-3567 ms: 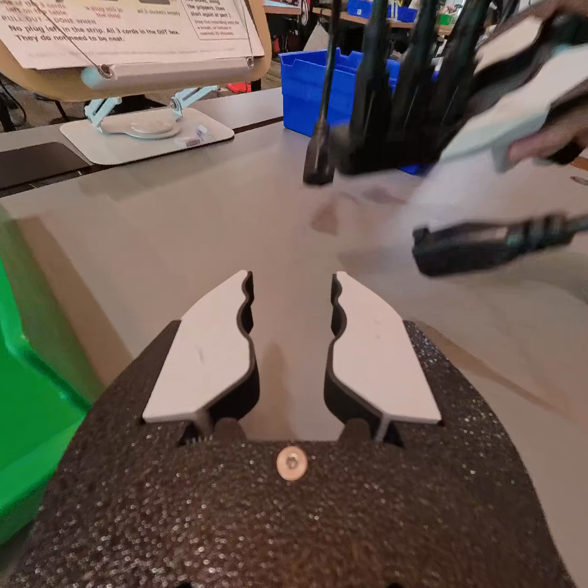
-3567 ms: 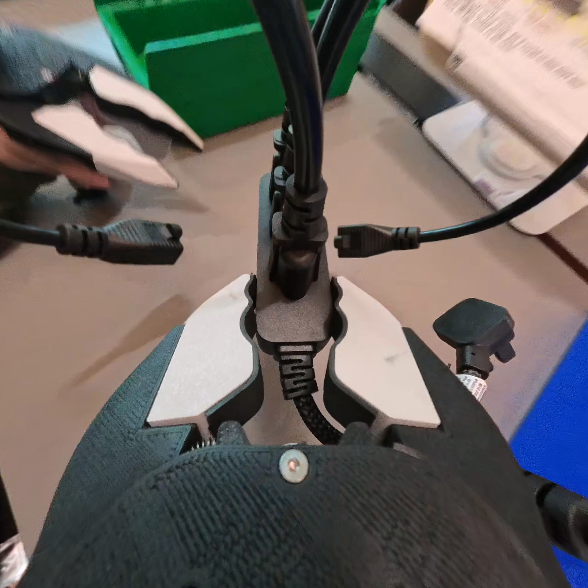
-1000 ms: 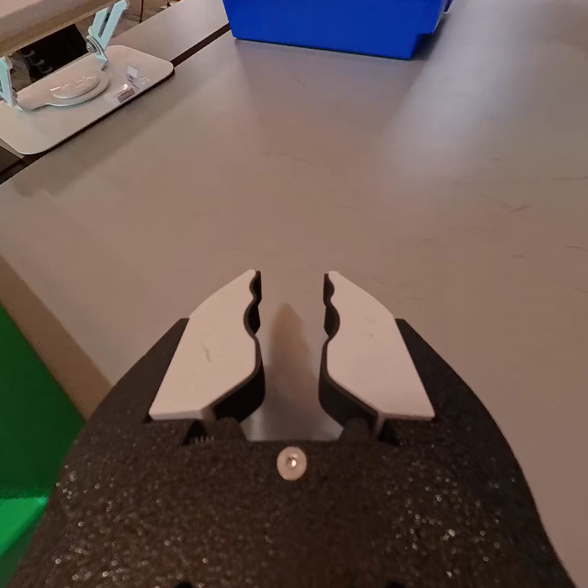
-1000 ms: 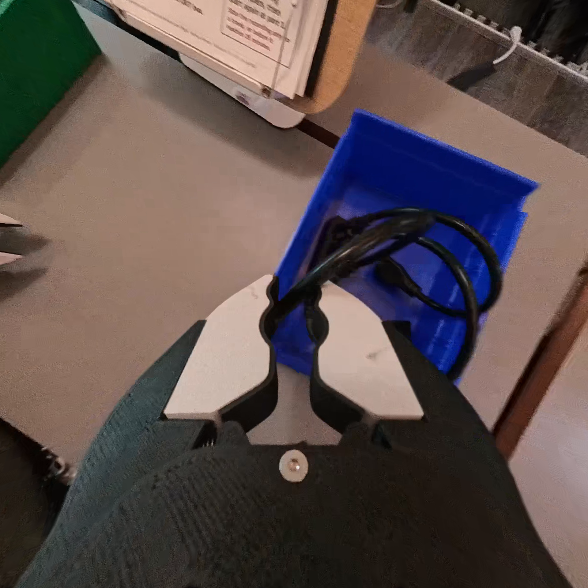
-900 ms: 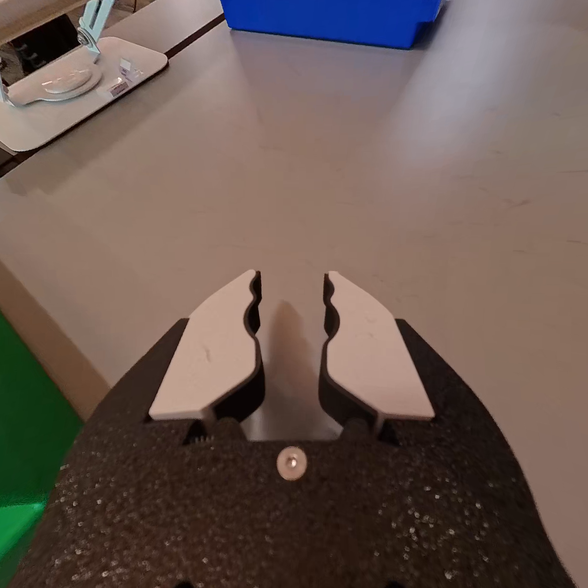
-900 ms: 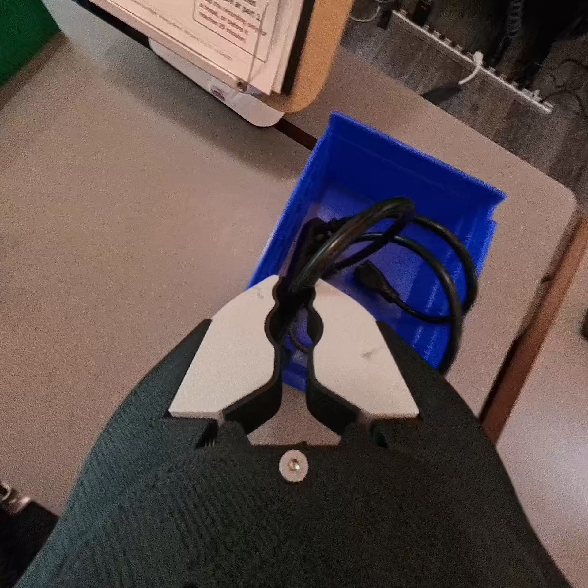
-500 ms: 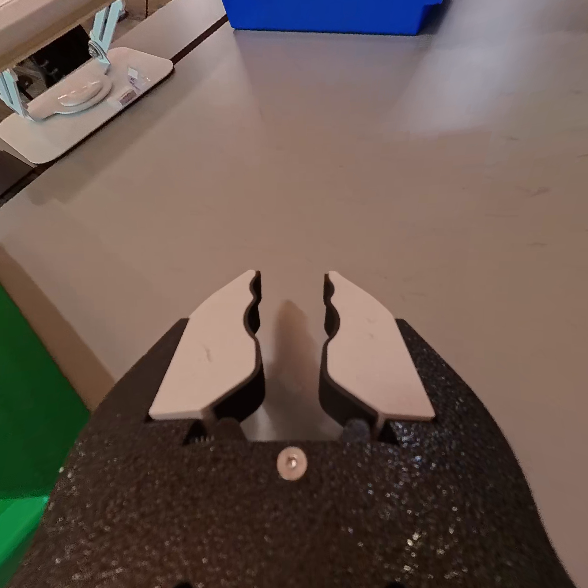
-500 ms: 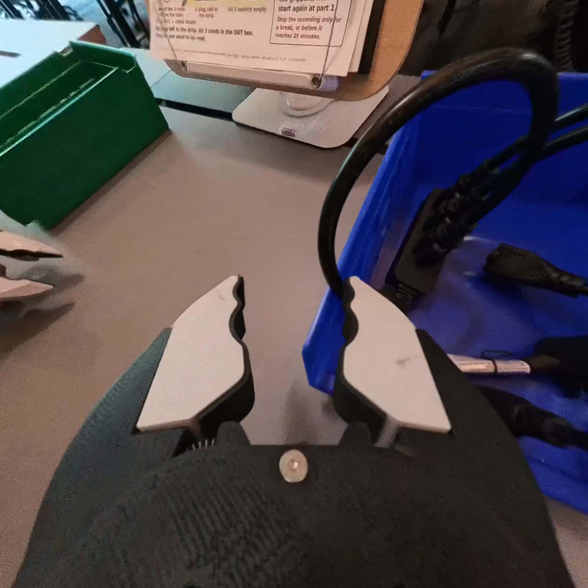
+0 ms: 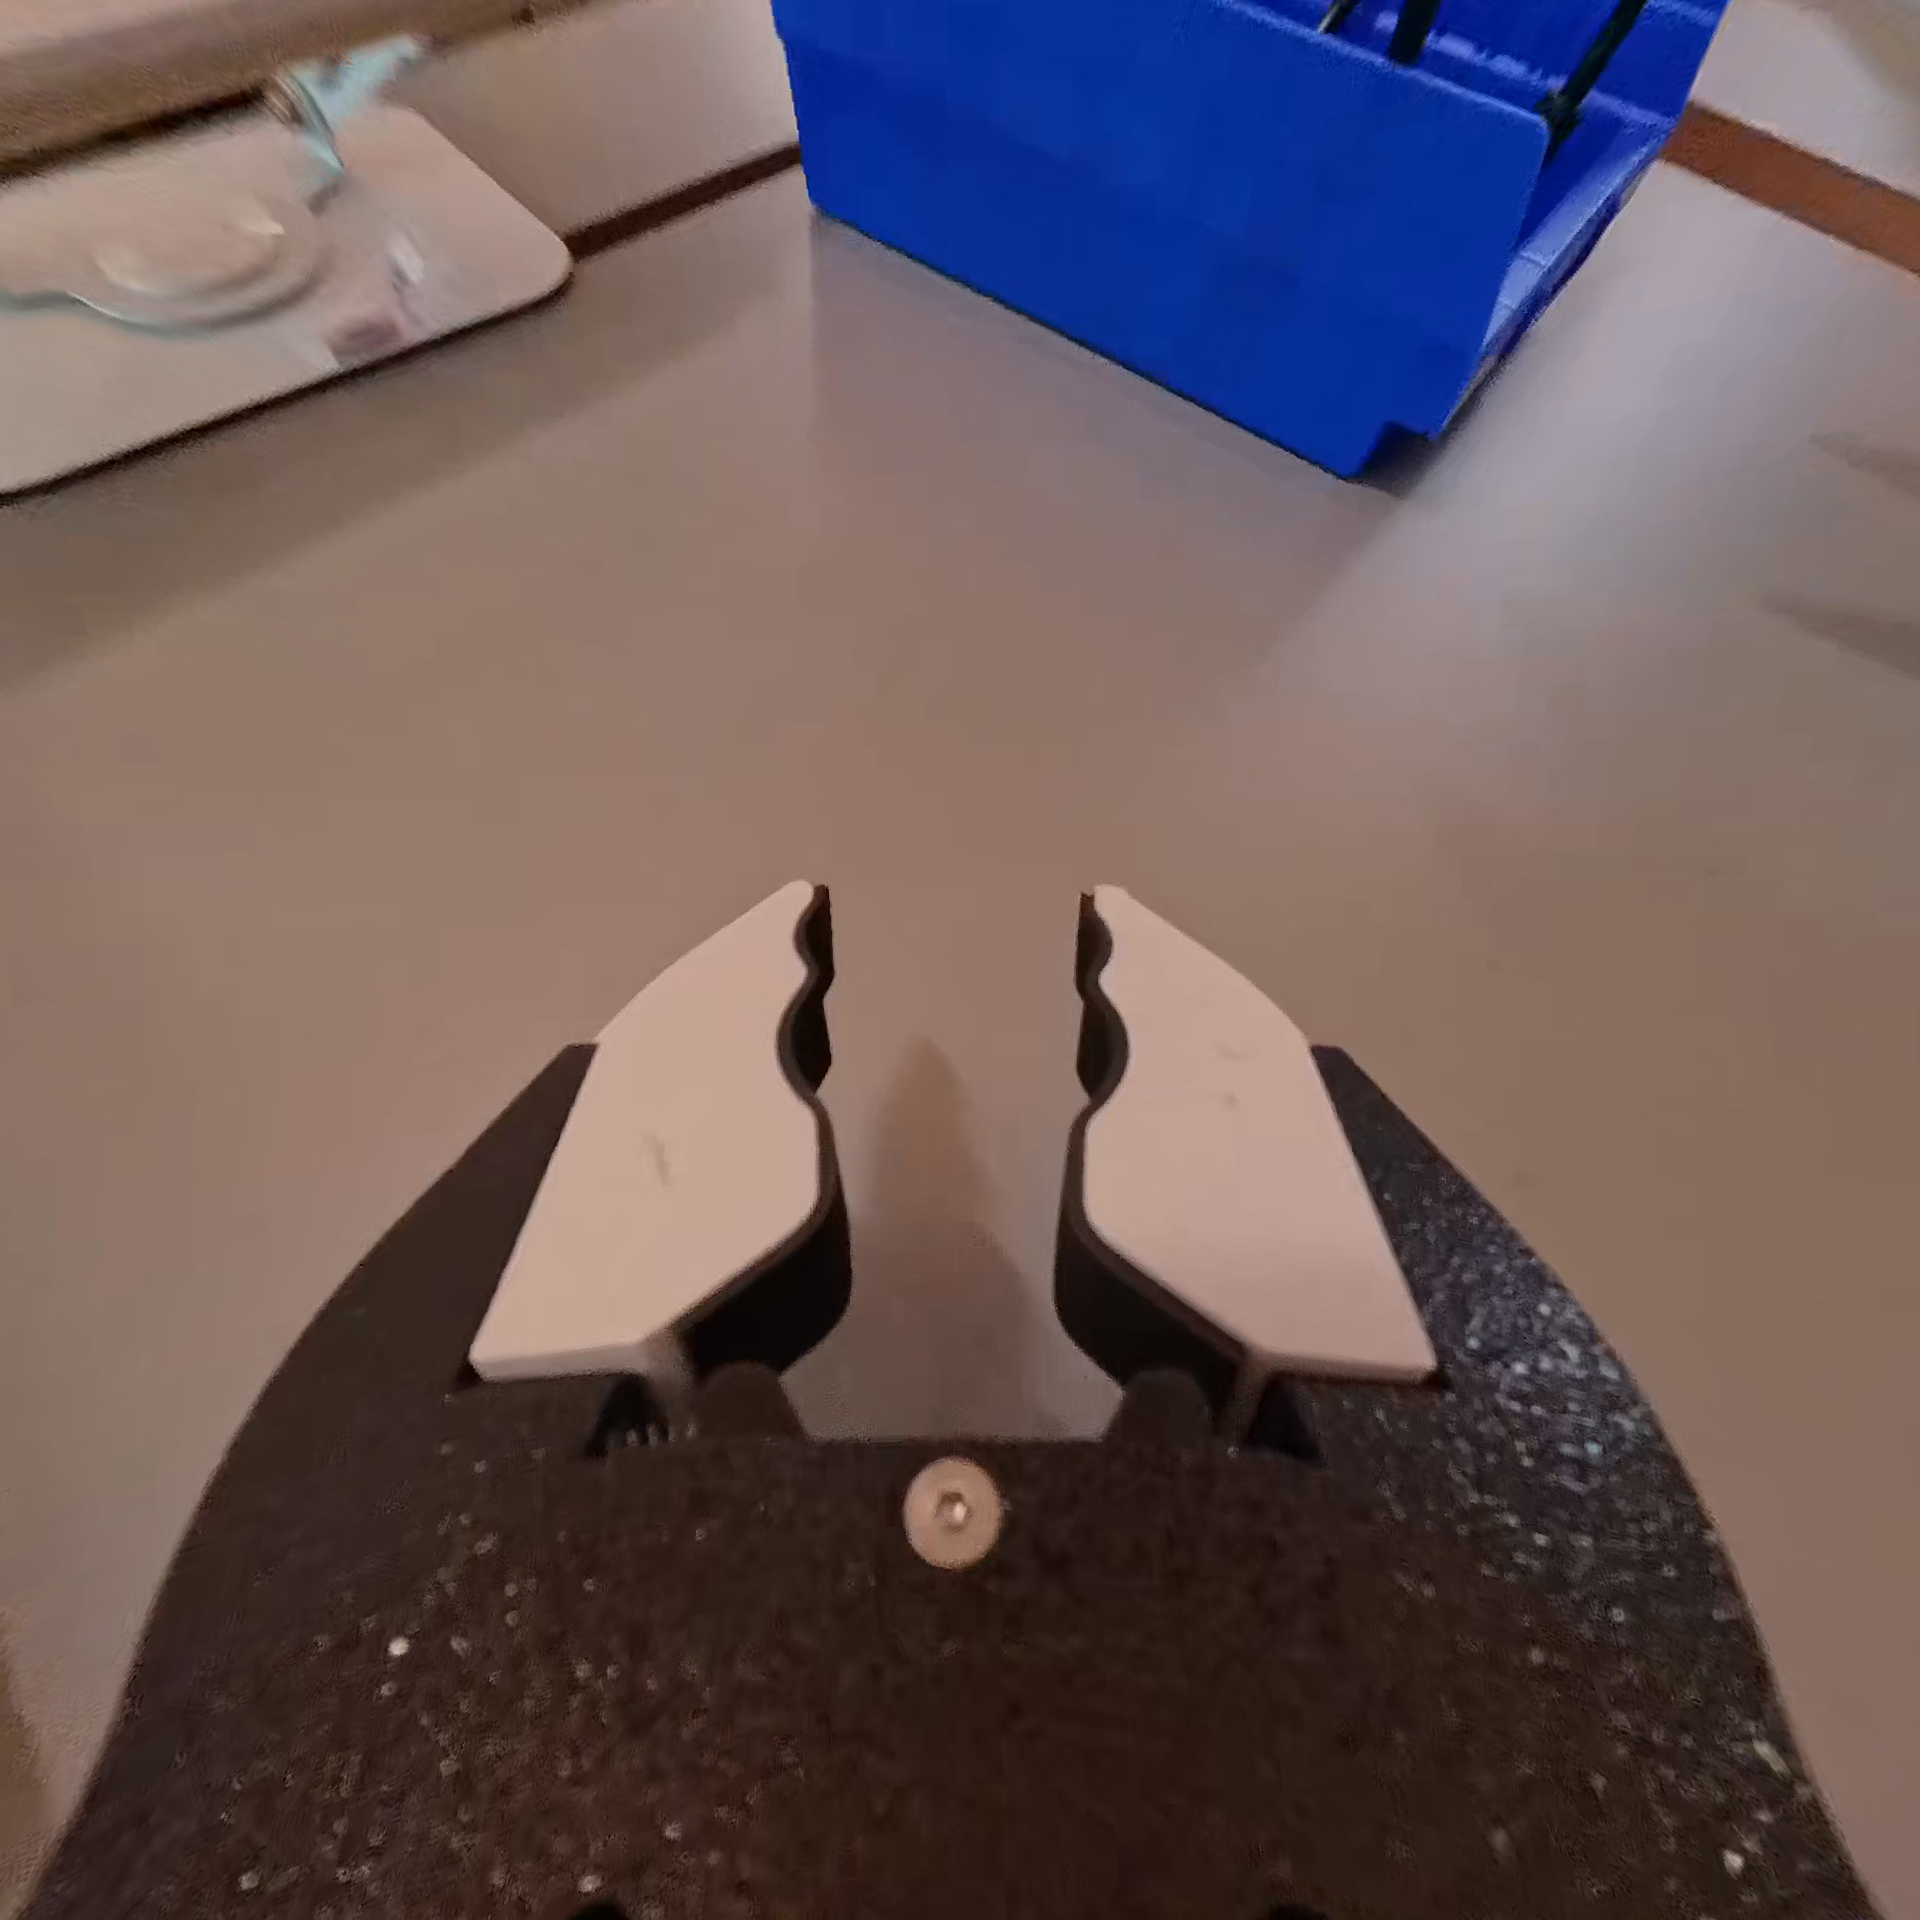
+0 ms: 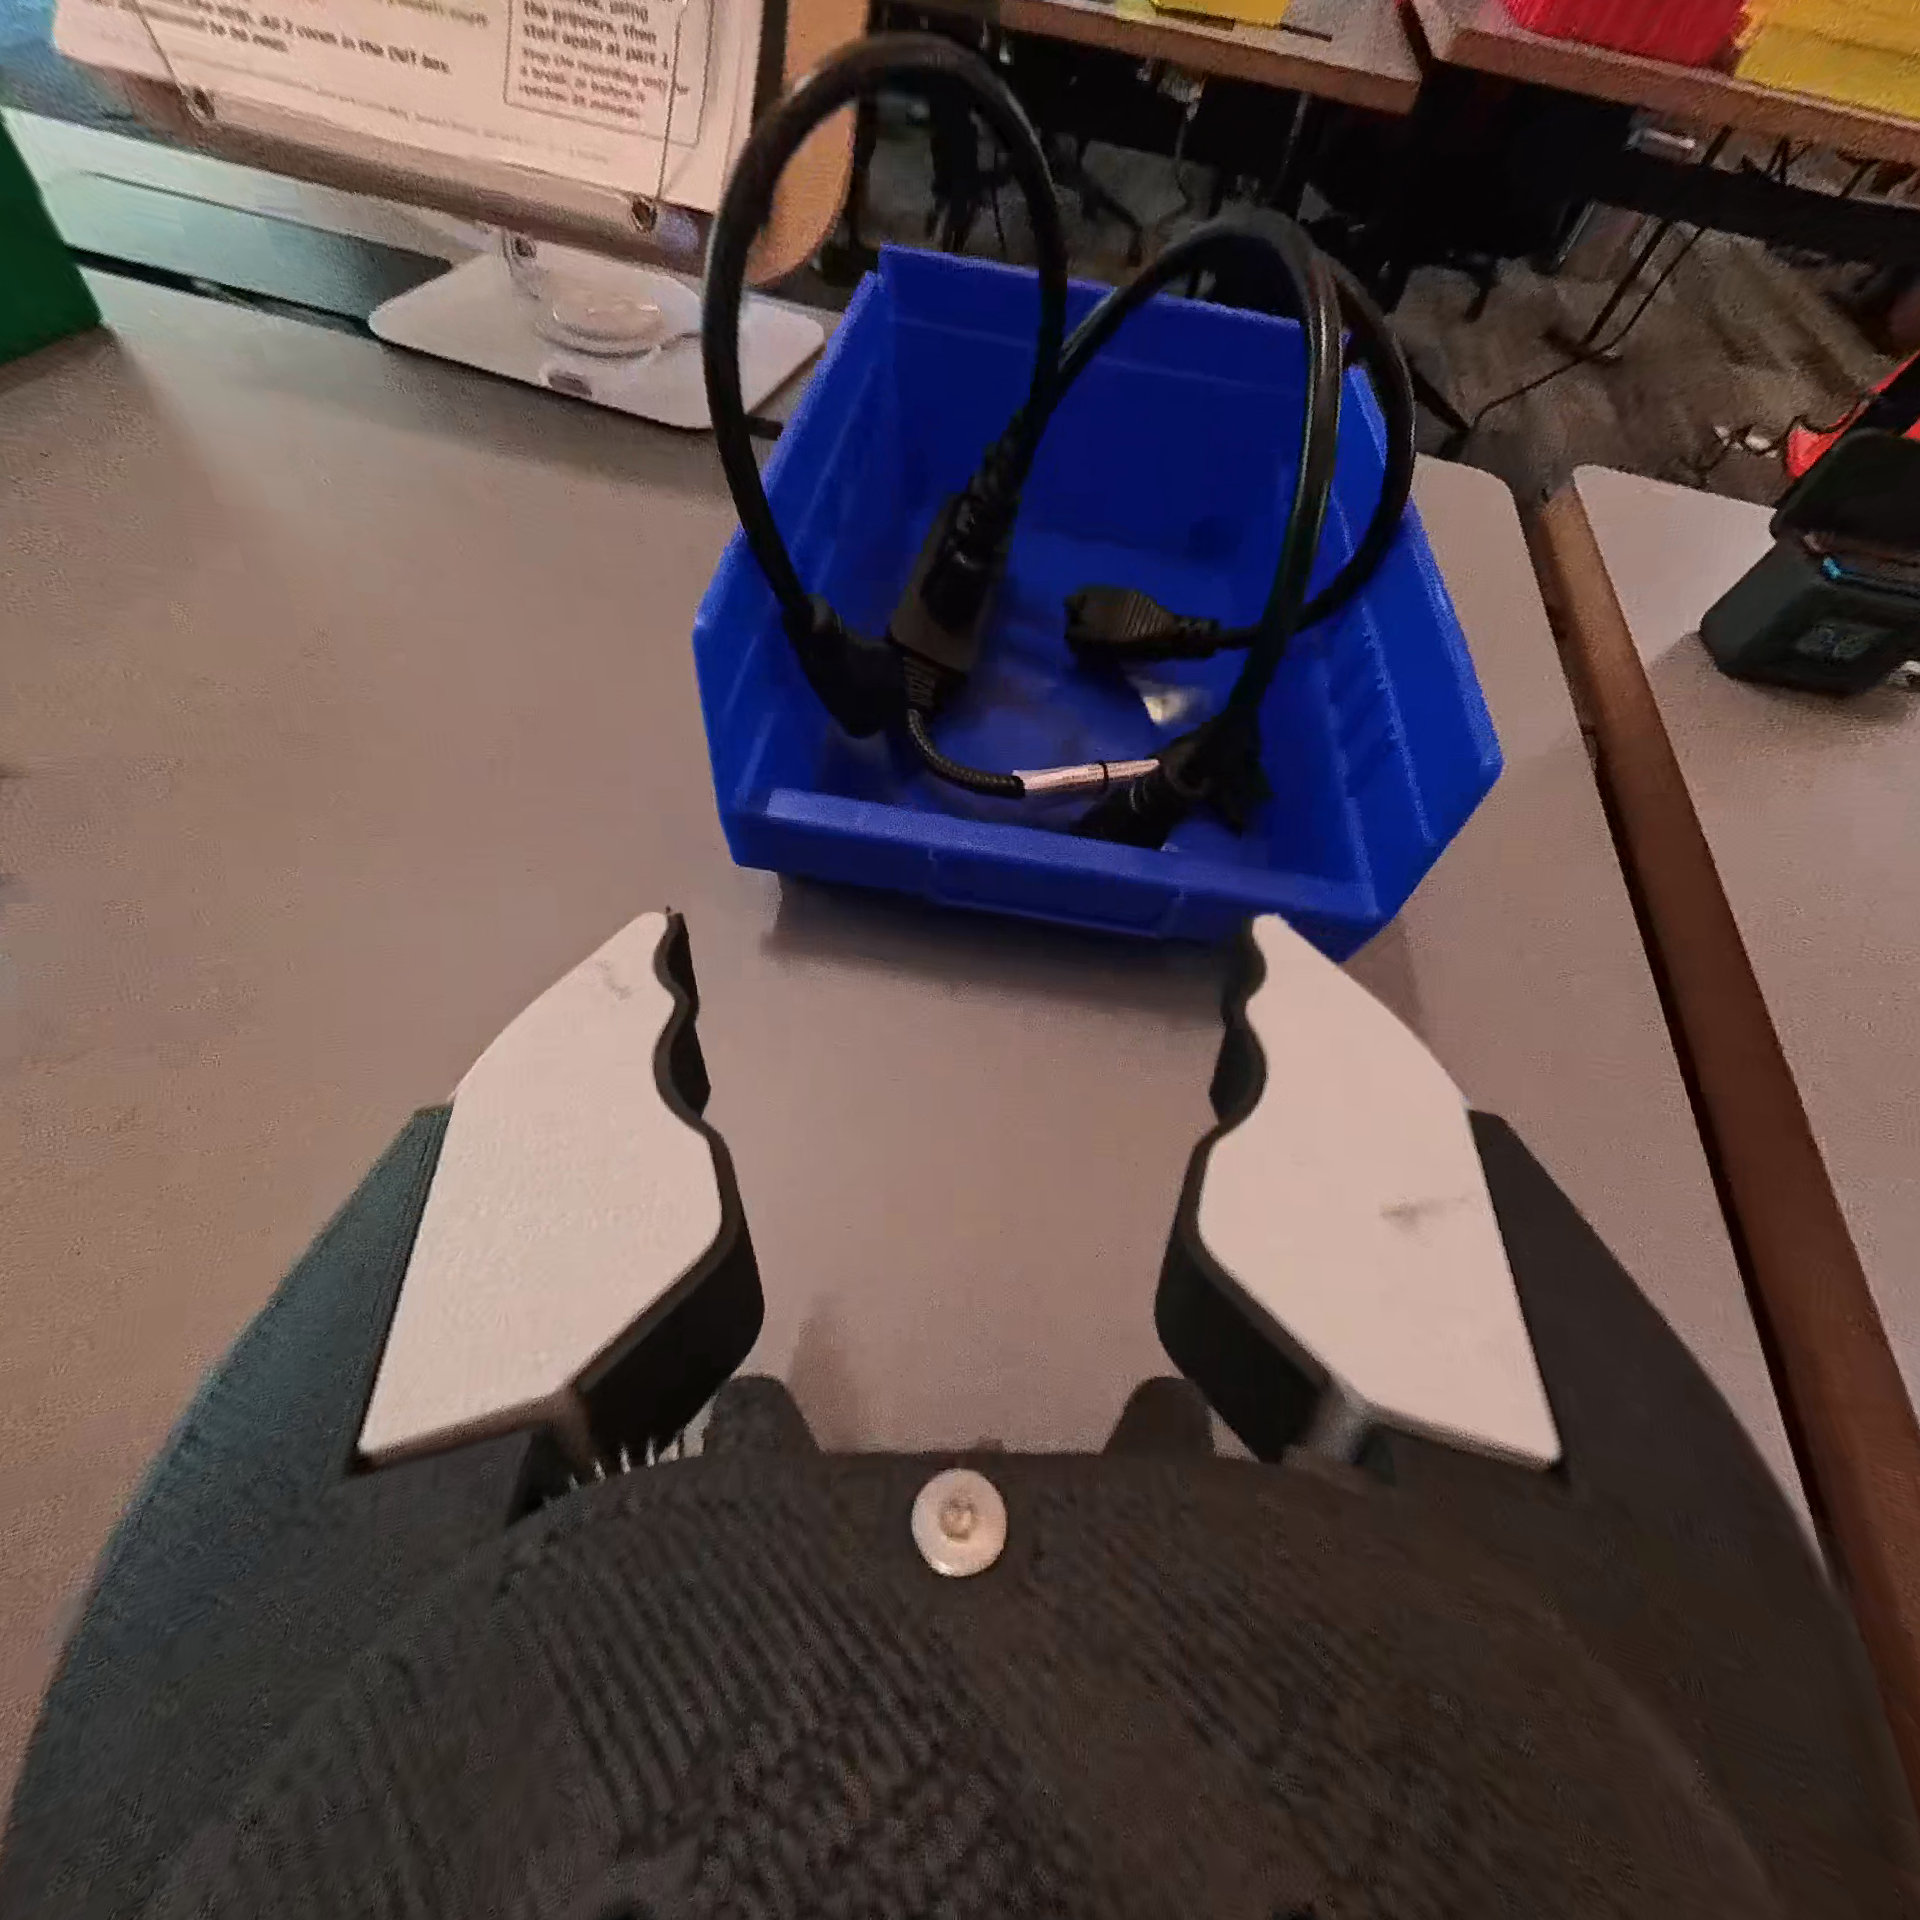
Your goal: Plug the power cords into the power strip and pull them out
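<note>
Black power cords (image 10: 940, 582) lie coiled in a blue bin (image 10: 1434, 707) on the grey table, with loops arching above its rim. My right gripper (image 10: 961, 935) is open wide and empty, just in front of the bin's near wall. My left gripper (image 9: 951, 904) is open and empty over bare table; the blue bin (image 9: 1164, 208) stands ahead of it to the right, with cord tops (image 9: 1579, 73) showing over its rim. No power strip is in view.
A white stand base (image 10: 603, 332) with a paper sheet on a board stands behind the bin; it also shows in the left wrist view (image 9: 260, 291). A green box edge (image 10: 31, 260) is at far left. The table's brown edge (image 10: 1704, 935) runs along the right.
My right gripper let go of the black cord, opened wide and drew back from the bin; the cord now rests in the bin. My left gripper swung right, bringing the bin into view.
</note>
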Motion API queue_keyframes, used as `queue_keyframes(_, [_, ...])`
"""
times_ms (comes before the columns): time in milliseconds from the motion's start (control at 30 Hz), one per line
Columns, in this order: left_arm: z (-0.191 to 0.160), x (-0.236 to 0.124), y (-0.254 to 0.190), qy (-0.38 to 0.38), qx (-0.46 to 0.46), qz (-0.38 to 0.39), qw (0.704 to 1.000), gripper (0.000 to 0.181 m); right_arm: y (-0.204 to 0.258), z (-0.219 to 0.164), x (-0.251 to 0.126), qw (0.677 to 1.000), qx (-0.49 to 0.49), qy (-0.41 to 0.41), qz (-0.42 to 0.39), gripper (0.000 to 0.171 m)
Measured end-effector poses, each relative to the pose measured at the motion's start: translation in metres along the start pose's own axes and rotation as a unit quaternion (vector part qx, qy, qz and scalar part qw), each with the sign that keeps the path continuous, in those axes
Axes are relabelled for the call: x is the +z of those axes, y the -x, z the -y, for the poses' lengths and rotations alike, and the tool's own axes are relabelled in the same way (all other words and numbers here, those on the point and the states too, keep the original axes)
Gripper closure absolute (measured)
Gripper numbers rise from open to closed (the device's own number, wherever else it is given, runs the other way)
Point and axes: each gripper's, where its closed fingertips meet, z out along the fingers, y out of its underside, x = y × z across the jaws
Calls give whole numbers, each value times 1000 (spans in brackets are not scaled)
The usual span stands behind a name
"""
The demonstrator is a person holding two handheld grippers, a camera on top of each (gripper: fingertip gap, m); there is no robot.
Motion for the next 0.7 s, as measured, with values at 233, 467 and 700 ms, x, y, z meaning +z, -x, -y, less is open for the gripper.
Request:
queue_keyframes(233, [86,59,-45,98,-53,-33,993,121,-9,-20,5,1000,8,10,0,77])
queue_keyframes(467, [165,143,-59,162,-52,9,985,116,-6,-21,7,1000,11,1,17,77])
queue_keyframes(700, [174,205,-41,206,-170,47,962,122,-6,-12,-3,998,35,-32,43,80])
